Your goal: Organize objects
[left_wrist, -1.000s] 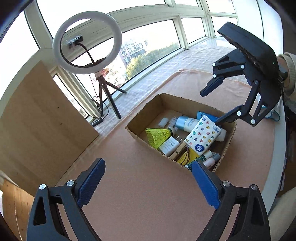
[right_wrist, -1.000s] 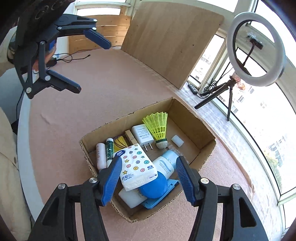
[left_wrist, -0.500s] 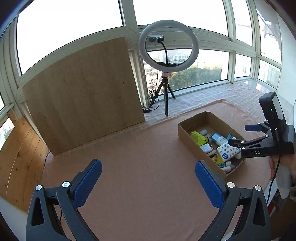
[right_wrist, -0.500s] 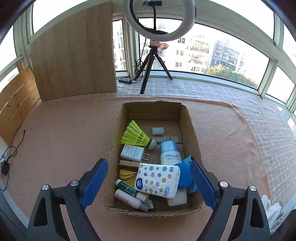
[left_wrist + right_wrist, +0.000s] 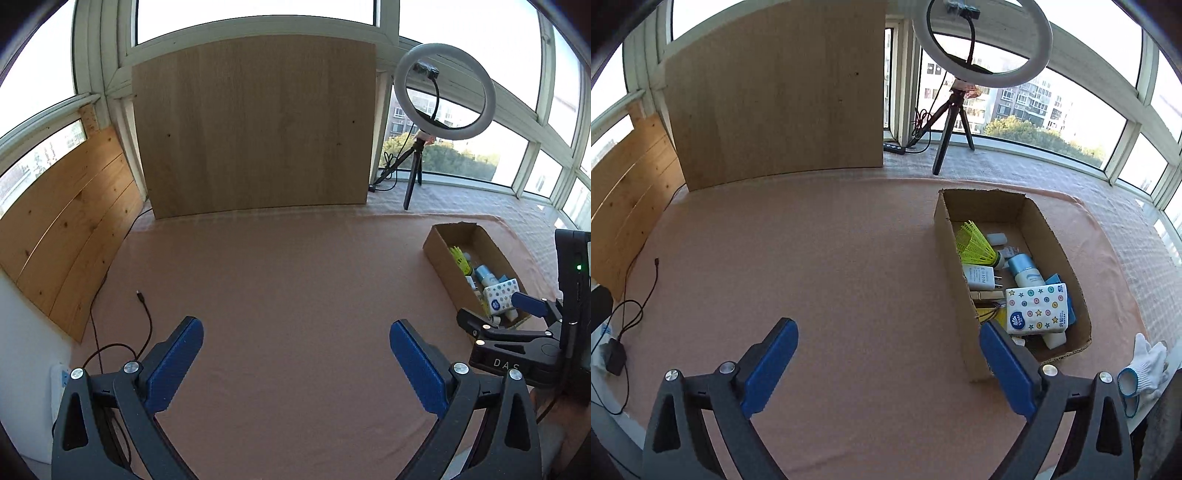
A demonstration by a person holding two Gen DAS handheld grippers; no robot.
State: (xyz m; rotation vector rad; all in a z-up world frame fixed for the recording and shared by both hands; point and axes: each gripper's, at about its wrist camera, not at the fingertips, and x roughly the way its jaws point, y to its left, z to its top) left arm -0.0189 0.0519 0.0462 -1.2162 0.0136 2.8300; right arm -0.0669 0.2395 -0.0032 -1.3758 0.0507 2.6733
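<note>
An open cardboard box stands on the pink table cover, at the right in both views; it also shows in the left wrist view. It holds a yellow shuttlecock, a white charger, a blue-capped bottle, a star-printed tissue pack and other small items. My left gripper is open and empty over bare cover, far left of the box. My right gripper is open and empty, its right finger beside the box's near left corner. The right gripper also shows in the left wrist view.
A large wooden board leans against the windows at the back. A ring light on a tripod stands behind the box. A black cable lies at the left. A white glove lies at the table's right edge.
Both grippers have pulled back and away from the box and swung left. The box now sits far right in both views. Both stay open and empty.
</note>
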